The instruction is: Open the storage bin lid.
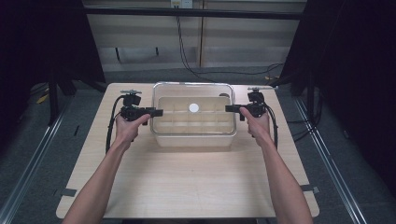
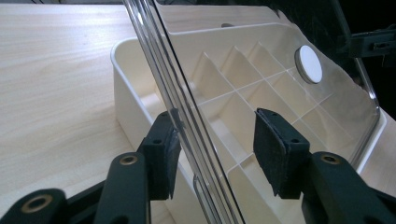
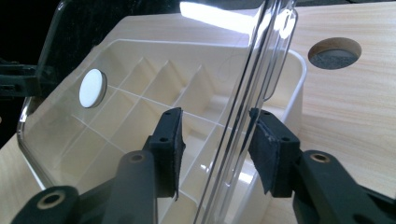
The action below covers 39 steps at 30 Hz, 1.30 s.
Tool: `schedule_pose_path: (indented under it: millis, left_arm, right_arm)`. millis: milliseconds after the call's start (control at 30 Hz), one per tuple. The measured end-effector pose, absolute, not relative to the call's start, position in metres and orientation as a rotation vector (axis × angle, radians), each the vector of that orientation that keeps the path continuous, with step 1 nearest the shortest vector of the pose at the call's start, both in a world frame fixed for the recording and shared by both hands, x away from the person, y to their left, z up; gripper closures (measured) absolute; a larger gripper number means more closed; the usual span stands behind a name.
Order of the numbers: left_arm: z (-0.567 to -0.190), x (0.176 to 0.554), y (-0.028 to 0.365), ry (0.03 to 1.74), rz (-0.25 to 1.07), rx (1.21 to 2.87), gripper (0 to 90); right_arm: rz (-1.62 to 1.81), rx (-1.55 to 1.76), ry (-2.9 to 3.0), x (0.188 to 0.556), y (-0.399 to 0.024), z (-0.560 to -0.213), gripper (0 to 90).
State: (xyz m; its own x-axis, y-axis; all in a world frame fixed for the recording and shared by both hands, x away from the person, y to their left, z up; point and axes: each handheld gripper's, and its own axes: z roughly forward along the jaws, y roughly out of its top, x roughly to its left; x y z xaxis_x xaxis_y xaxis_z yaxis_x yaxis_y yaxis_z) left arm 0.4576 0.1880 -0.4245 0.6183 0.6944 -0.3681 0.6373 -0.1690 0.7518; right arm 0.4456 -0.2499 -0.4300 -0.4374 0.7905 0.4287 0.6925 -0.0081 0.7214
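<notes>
**Clear lid between both sets of jaws over a divided cream box**

A cream plastic box (image 1: 194, 135) sits toward the far middle of the pale wood counter (image 1: 187, 186). Thin walls split its inside into a grid of small compartments, and its rim is rounded at the corners. Above it lies a clear, glossy lid (image 1: 193, 85) with rounded corners and a ridged edge; a white round disc (image 1: 194, 108) sits at the lid's middle. In both gripper views the lid stands off the box rim, tilted rather than seated flat.

The left gripper (image 1: 158, 112) reaches in at the lid's left edge. Its jaws are parted wide, with the lid edge (image 2: 187, 121) passing between the pads: it lies against one pad and clear of the other. The right gripper (image 1: 229, 108) meets the right edge the same way, jaws apart, the lid edge (image 3: 243, 116) close to one pad with a gap to the other. A round hole (image 3: 334, 52) in the counter shows beyond the box.
</notes>
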Motion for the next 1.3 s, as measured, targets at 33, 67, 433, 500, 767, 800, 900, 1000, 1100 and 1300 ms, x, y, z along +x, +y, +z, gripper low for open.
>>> schedule_pose_path:
  millis: [33,67,433,500,767,800,900,1000,1100,1300]
  left_arm:
    - [-0.423,0.457,0.188,1.062,0.074,1.864,53.0]
    - [-0.421,0.456,0.188,1.057,0.081,1.868,53.5]
    - [-0.411,0.455,0.189,1.036,0.077,1.847,56.6]
    - [-0.411,0.455,0.189,1.037,0.076,1.845,56.8]
    - [-0.408,0.454,0.185,1.024,0.088,1.855,58.2]
    - [-0.408,0.454,0.184,1.020,0.087,1.860,58.5]
    - [-0.412,0.454,0.180,1.024,0.091,1.874,60.8]
    - [-0.415,0.455,0.180,1.031,0.074,1.862,60.5]
    - [-0.415,0.455,0.180,1.032,0.074,1.859,60.5]
    - [-0.411,0.454,0.184,1.020,0.082,1.846,61.9]
  right_arm:
    - [1.451,1.607,2.135,0.445,-0.250,-0.429,57.5]
    - [1.460,1.598,2.133,0.444,-0.250,-0.427,58.0]
    - [1.575,1.522,2.101,0.435,-0.255,-0.413,61.1]
    - [1.592,1.513,2.093,0.434,-0.256,-0.410,62.7]
    - [1.634,1.472,2.094,0.430,-0.263,-0.405,66.2]
    - [1.633,1.474,2.093,0.429,-0.264,-0.404,66.7]
    - [1.632,1.451,2.082,0.427,-0.267,-0.400,69.0]
    - [1.638,1.424,2.086,0.426,-0.268,-0.397,72.0]
    - [1.622,1.424,2.090,0.425,-0.267,-0.396,72.0]
    - [1.610,1.451,2.074,0.427,-0.264,-0.394,70.7]
